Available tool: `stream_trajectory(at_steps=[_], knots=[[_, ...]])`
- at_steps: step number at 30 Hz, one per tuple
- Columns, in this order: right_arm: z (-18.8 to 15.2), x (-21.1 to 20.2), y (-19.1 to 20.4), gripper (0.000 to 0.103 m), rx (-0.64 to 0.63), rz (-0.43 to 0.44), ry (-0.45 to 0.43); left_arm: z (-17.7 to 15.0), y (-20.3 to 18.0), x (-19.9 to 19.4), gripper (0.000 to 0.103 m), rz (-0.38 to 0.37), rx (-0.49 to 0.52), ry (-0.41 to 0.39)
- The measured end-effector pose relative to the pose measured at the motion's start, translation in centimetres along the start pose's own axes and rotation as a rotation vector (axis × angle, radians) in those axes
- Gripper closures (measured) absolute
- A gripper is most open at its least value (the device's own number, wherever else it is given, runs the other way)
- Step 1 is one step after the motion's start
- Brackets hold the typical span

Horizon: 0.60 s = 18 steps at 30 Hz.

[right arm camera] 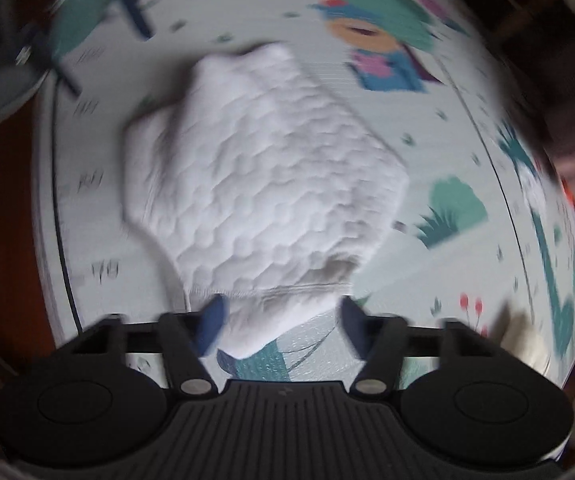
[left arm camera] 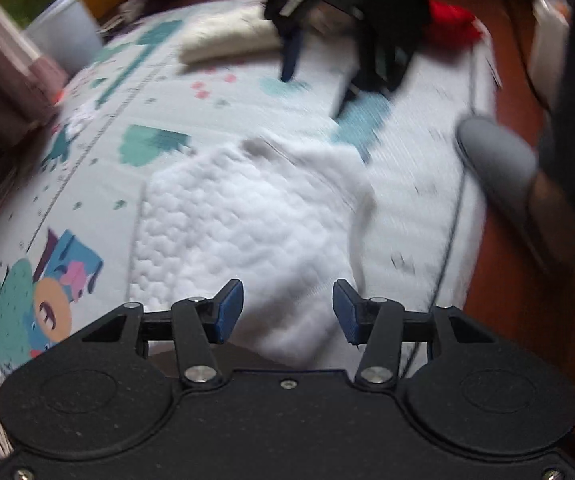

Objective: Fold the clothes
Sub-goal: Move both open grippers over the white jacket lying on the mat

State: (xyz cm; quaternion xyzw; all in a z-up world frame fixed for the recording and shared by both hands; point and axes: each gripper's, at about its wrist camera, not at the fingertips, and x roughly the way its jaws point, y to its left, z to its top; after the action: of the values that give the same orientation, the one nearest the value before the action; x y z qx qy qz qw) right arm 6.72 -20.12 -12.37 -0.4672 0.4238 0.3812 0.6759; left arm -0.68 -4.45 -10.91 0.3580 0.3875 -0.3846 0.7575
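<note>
A white quilted garment (left arm camera: 243,224) lies folded on the patterned play mat (left arm camera: 223,108). It also shows in the right wrist view (right arm camera: 263,184). My left gripper (left arm camera: 287,310) is open and empty, hovering over the garment's near edge. My right gripper (right arm camera: 281,326) is open, its jaws standing either side of the garment's near corner without closing on it. The right gripper also shows at the far side of the mat in the left wrist view (left arm camera: 327,68). The left gripper shows at the top left of the right wrist view (right arm camera: 99,36). Both views are blurred by motion.
A folded cream cloth (left arm camera: 227,38) lies at the far end of the mat, with a red item (left arm camera: 451,24) to its right. A grey slipper (left arm camera: 499,156) sits at the mat's right edge on the reddish floor (left arm camera: 507,280). A pale bin (left arm camera: 63,32) stands far left.
</note>
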Motion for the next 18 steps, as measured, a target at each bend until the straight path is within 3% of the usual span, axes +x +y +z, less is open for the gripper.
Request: stream_trajectory(at_steps=[4,9,14,18], knots=[[-1.5,2.0,2.0,0.049,-0.165,0.009,-0.011,-1.6,-2.1,2.1,0.054,0.007,0.175,0.022],[-4.1,4.4,4.9,0.044,-0.362,-0.002,-0.022,-2.9,-3.5,5.0,0.054,0.015,0.285,0.037],[-5.6,6.0,6.6,0.042,-0.476,-0.038,-0.065,-3.3,-4.7,8.2,0.054,0.024,0.33,0.035],[-6.2,7.6,7.3,0.037,-0.538,-0.12,-0.068,-3.2,-5.1,10.2,0.054,0.04,0.328,0.037]])
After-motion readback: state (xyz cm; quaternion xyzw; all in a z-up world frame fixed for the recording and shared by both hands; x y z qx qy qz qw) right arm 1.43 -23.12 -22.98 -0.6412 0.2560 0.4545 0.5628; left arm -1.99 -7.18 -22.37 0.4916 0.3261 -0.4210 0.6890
